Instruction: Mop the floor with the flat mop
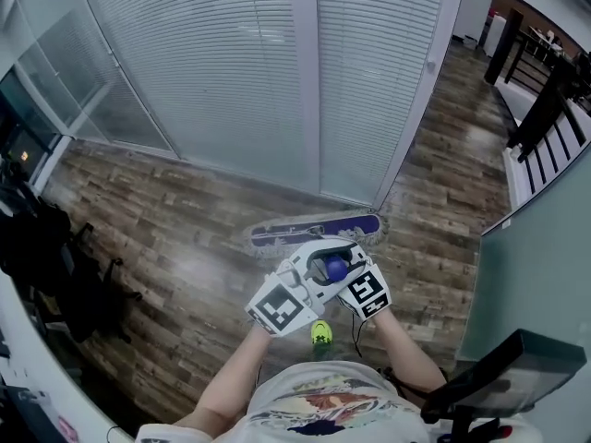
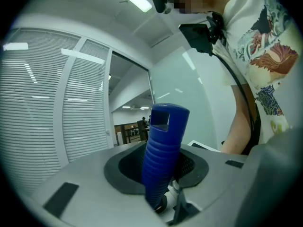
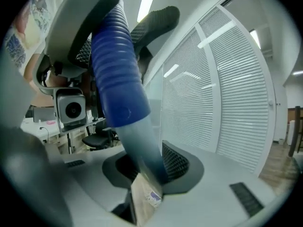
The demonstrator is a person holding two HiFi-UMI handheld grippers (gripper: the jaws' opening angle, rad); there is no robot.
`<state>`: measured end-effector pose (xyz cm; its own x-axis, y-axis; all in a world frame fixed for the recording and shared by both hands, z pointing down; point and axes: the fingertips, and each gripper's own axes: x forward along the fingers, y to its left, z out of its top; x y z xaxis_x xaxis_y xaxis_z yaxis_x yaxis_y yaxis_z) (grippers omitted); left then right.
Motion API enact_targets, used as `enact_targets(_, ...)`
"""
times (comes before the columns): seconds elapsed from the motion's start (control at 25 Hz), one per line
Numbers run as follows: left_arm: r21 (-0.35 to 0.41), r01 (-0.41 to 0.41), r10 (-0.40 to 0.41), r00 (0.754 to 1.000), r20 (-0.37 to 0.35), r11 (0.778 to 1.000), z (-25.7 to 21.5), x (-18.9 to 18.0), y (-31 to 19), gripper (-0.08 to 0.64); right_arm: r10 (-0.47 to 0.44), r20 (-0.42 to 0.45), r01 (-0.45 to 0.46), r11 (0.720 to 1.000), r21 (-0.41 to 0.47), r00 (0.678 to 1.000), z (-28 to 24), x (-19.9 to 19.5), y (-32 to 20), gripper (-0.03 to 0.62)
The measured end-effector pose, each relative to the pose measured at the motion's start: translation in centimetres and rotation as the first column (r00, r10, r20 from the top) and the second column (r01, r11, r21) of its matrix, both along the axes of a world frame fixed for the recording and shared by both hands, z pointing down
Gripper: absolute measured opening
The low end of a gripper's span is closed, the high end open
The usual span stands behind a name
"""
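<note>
Floor duty in an office, seen from above. Holding the flat mop (image 1: pixel 334 269) with both claws near the top of its handle. Left claw (image 2: pixel 163 176) clamped shut on the blue ribbed grip (image 2: pixel 163 145) at the handle's upper end, with a square hanging slot open just beyond the pads. Right claw (image 3: pixel 147 171) closed lower down on the pale metal shaft (image 3: pixel 142 145), directly under that blue grip, with a paper label (image 3: pixel 147 201) stuck to the shaft on the near side of the pads. Both claws close together, marker cubes (image 1: pixel 277 307) turned up toward the head camera. Well ahead of and below the claws, the purple mop head (image 1: pixel 319 230) with its pale fringe lying flat on the wood-plank floor (image 1: pixel 166 238), alongside the foot of a glass partition with closed white blinds (image 1: pixel 231 63). Directly beneath the claws, a small yellow-green object (image 1: pixel 320 332) on the floor, too small to identify.
</note>
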<state>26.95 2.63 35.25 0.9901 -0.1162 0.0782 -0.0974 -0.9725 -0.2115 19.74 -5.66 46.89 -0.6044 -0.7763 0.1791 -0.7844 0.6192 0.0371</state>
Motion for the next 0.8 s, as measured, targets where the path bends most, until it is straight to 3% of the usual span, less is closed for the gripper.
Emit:
enact_targets(0.4, 0.006, -0.011, 0.011, 0.999, 0.047, 1.0, 5.6, -8.6, 16.9, 0.136, -0.067, -0.093, 0.063, 0.997, -0.052, 0.993, 5.0, -9.1, 15.9, 0.109)
enact_targets(0.8, -0.012, 0.008, -0.008, 0.999, 0.043, 1.0, 5.2, -12.4, 31.4, 0.14, -0.099, -0.088, 0.094, 0.994, -0.059, 0.991, 4.7, -13.0, 30.7, 0.112)
